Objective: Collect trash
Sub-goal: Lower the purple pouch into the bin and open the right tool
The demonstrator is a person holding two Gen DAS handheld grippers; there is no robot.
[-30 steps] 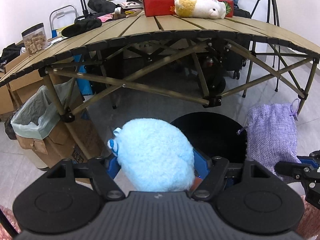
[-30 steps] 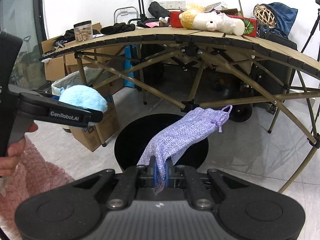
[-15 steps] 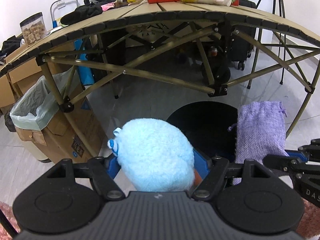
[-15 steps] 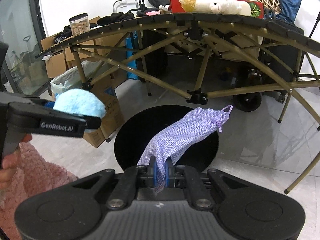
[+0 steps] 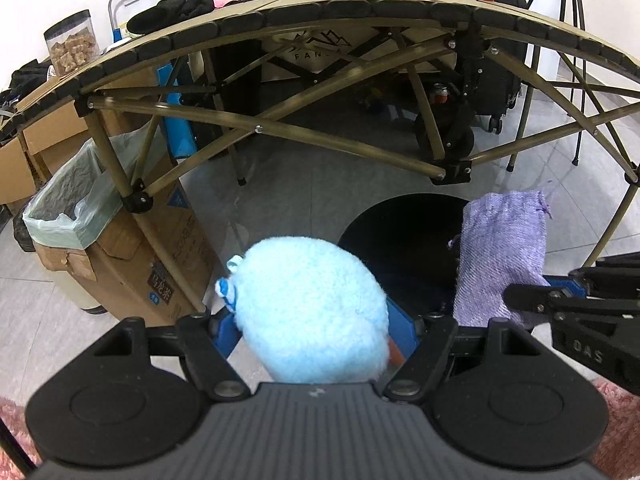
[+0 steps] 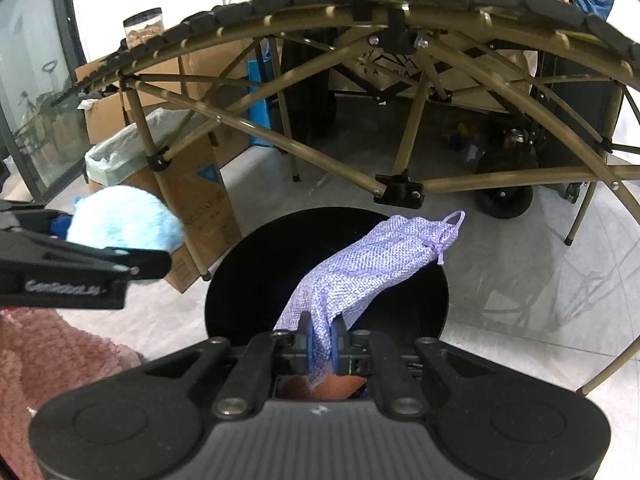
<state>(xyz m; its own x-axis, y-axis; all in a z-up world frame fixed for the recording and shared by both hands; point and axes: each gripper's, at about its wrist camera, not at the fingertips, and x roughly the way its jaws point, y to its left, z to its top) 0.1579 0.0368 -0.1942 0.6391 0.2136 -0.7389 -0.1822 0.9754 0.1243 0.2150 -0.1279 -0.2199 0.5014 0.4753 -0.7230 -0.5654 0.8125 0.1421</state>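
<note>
My left gripper (image 5: 316,332) is shut on a fluffy light-blue ball (image 5: 312,312), held just left of a round black bin (image 5: 404,240) on the floor. My right gripper (image 6: 322,336) is shut on the end of a purple mesh pouch (image 6: 368,268), which hangs out over the black bin's opening (image 6: 256,280). The pouch also shows at the right of the left wrist view (image 5: 500,256), and the blue ball at the left of the right wrist view (image 6: 124,220).
A folding camp table (image 5: 360,20) with crossed legs stands over and behind the bin. A cardboard box with a green liner bag (image 5: 76,212) stands at the left. A pink rug (image 6: 52,360) lies at lower left. Boxes and a wheeled case sit behind.
Both grippers have moved lower and forward toward the black bin, which now looks larger; the table top has risen in view. Both grips are unchanged.
</note>
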